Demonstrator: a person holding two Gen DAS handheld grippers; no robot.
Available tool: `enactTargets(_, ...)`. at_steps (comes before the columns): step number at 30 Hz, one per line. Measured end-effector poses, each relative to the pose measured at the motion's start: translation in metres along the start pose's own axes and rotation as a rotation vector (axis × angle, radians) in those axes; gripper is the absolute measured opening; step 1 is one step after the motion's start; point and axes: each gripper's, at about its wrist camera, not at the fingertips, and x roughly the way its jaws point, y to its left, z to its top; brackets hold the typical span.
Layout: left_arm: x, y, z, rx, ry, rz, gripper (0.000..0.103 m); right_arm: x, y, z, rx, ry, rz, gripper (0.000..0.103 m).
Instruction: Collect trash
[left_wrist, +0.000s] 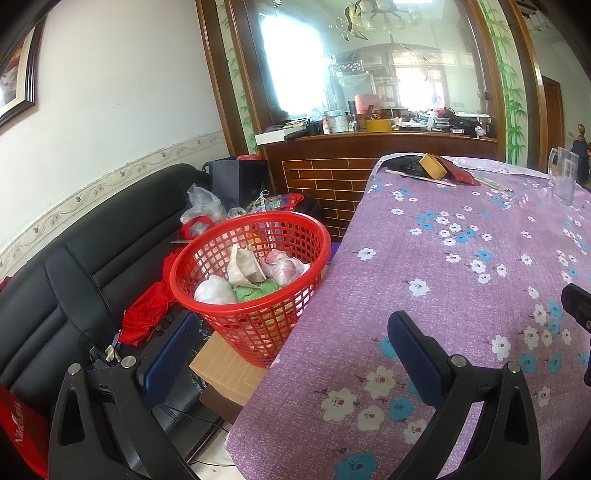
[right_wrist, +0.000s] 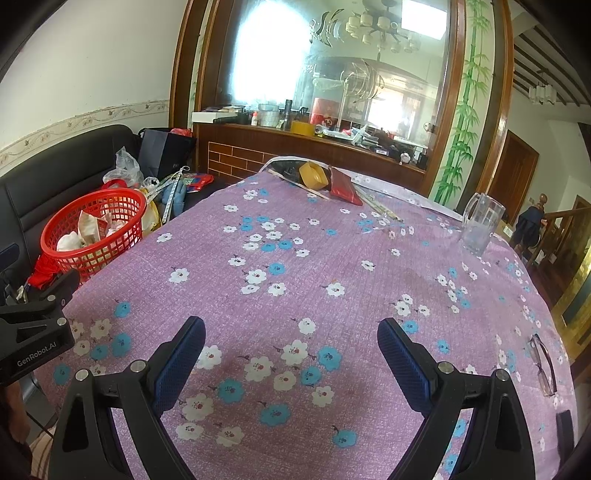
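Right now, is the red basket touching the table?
Touching. In the left wrist view the red basket presses against the hanging edge of the tablecloth, with no gap visible; its base rests on a box.

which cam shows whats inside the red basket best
The left wrist view: the red basket sits close, seen from above, so its crumpled white wads, beige paper and green piece are distinct. The right wrist view shows the basket small at the left edge, with only pale scraps visible above its rim.

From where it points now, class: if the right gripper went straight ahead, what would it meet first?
The right gripper, open and empty, probably meets the purple floral tablecloth first, since nothing stands before it; depth is uncertain.
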Motion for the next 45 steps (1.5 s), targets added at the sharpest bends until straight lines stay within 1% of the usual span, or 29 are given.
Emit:
enactTargets(26, 0.004, 0.001, -0.002, 0.006, 0.012, -0.001, 0.102, 0.004, 0.001, -0.006, 0.004, 0.011, 0.004, 0.097)
enactTargets(30, 0.004, -0.008, 0.001, 0.033, 0.012, -0.016, 0.102, 0.005, -0.005, -0.007, 0.026, 0.02, 0.009, 0.097)
enactTargets(32, 0.003, -0.018, 0.007, 0.058, 0.012, -0.035, 0.102, 0.009, -0.017, -0.007, 0.064, 0.038, 0.016, 0.097)
enactTargets(33, 0.002, -0.025, 0.01, 0.069, 0.013, -0.06, 0.102, 0.011, -0.024, -0.007, 0.086, 0.046, 0.011, 0.097)
enactTargets(35, 0.001, -0.035, 0.015, 0.081, 0.021, -0.103, 0.102, 0.014, -0.043, -0.009, 0.129, 0.06, -0.017, 0.096)
enactTargets(39, 0.003, -0.071, 0.026, 0.141, 0.045, -0.19, 0.102, 0.016, -0.09, -0.015, 0.239, 0.085, -0.079, 0.096)
enactTargets(40, 0.006, -0.085, 0.028, 0.158, 0.073, -0.239, 0.102, 0.017, -0.102, -0.017, 0.263, 0.096, -0.095, 0.096)
enactTargets(41, 0.008, -0.094, 0.03, 0.165, 0.092, -0.267, 0.102, 0.017, -0.112, -0.017, 0.28, 0.104, -0.109, 0.096)
enactTargets(42, 0.011, -0.108, 0.032, 0.174, 0.124, -0.311, 0.102, 0.018, -0.124, -0.021, 0.303, 0.116, -0.132, 0.096)
enactTargets(45, 0.019, -0.144, 0.033, 0.195, 0.211, -0.411, 0.102, 0.024, -0.158, -0.028, 0.349, 0.154, -0.179, 0.098)
